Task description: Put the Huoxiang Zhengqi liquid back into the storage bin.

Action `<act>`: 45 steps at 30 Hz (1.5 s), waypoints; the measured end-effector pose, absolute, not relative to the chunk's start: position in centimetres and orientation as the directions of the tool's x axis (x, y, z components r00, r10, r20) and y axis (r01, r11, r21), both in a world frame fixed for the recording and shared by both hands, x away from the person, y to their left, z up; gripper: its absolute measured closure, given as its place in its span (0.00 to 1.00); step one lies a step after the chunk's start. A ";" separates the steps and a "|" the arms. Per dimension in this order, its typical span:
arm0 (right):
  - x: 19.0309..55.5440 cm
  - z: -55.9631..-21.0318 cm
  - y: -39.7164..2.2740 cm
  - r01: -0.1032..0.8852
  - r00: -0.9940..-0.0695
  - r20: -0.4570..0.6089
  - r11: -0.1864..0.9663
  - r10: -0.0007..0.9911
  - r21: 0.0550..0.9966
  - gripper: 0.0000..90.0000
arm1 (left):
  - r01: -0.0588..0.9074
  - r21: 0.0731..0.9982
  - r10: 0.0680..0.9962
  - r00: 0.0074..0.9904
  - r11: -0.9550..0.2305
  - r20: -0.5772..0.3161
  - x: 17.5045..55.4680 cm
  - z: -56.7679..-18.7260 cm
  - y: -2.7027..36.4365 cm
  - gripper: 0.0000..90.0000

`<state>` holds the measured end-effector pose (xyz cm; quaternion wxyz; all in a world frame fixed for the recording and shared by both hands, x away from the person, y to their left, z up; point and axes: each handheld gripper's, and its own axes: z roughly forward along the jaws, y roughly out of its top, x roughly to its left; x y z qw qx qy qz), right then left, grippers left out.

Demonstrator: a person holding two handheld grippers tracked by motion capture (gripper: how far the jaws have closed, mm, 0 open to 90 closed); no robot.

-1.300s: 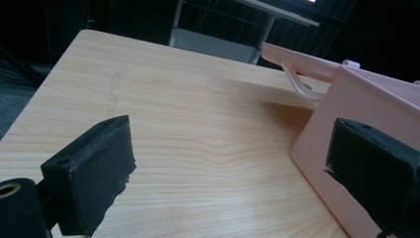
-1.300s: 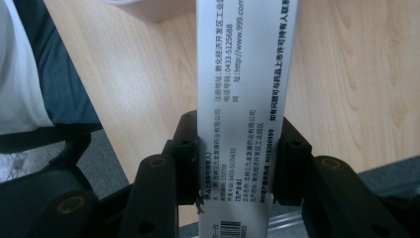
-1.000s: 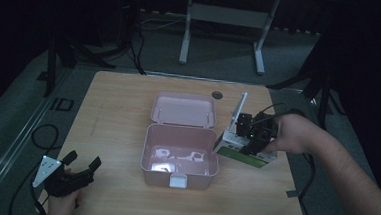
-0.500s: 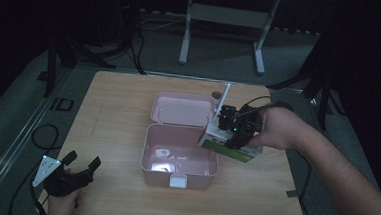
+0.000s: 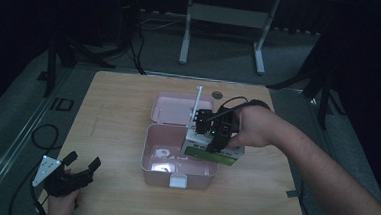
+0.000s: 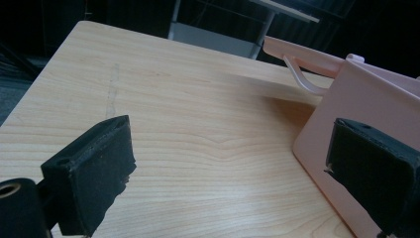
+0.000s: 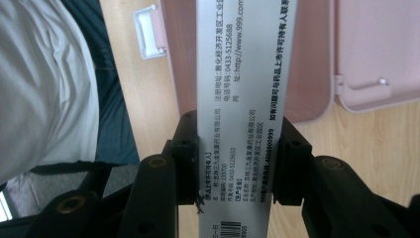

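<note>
High view right tongs [image 5: 216,135] clamped on carton [image 5: 211,148] over pink case [image 5: 174,174], left tongs [image 5: 77,170] apart, right gripper view reveals carton's printed side.

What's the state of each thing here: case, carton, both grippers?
Pink plastic case: open, lid laid back flat on the table, small white items inside.
Medicine carton: gripped by its sides, held over the case's right edge, not set down.
Right gripper: shut on the carton.
Left gripper: open, holding nothing, low at the table's near left corner.

my table [image 5: 118,108]: pale matt wood grain | box [image 5: 175,159]: smooth pink plastic | carton [image 7: 242,99]: printed card | my jaw pads [image 6: 94,168]: rough black foam
</note>
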<state>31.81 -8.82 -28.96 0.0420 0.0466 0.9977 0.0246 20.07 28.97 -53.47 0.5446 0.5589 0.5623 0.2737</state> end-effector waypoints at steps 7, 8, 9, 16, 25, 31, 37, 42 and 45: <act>31.8 -29.8 -7.7 0.055 -0.996 -0.067 0.998 0.057 0.037 0.69 | 0.328 0.919 0.927 0.224 0.218 -0.300 20.1 -53.4 28.9 0.05; 31.8 -29.9 -7.5 0.048 -0.997 -0.063 0.998 0.050 0.036 0.69 | 0.329 0.919 0.927 0.225 0.217 -0.299 20.1 -53.4 28.9 0.05; 31.7 -30.2 -7.2 0.029 -0.998 -0.059 0.999 0.031 0.032 0.69 | 0.329 0.919 0.927 0.225 0.217 -0.300 20.1 -53.4 28.9 0.05; 31.4 -31.0 -5.9 -0.009 -0.999 -0.054 1.000 -0.008 0.023 0.69 | 0.328 0.920 0.928 0.226 0.216 -0.298 20.1 -53.4 28.9 0.05; 31.3 -31.9 -4.7 -0.044 -0.998 -0.052 0.999 -0.044 -0.001 0.69 | 0.327 0.920 0.927 0.228 0.216 -0.298 20.1 -53.4 29.0 0.05; 31.3 -32.7 -4.1 -0.069 -0.996 -0.051 0.998 -0.069 -0.016 0.69 | 0.329 0.920 0.927 0.231 0.212 -0.296 20.1 -53.4 29.0 0.05; 31.4 -33.8 -3.9 -0.061 -0.997 -0.045 0.998 -0.061 -0.013 0.69 | 0.326 0.922 0.927 0.233 0.211 -0.295 20.0 -53.3 28.9 0.05; 31.7 -34.6 -4.0 -0.060 -0.997 -0.046 0.998 -0.060 -0.009 0.69 | 0.328 0.921 0.927 0.234 0.210 -0.295 20.1 -53.3 29.0 0.05; 31.9 -35.4 -4.0 -0.060 -0.997 -0.047 0.998 -0.061 -0.018 0.69 | 0.328 0.921 0.926 0.234 0.213 -0.297 20.0 -53.3 28.9 0.05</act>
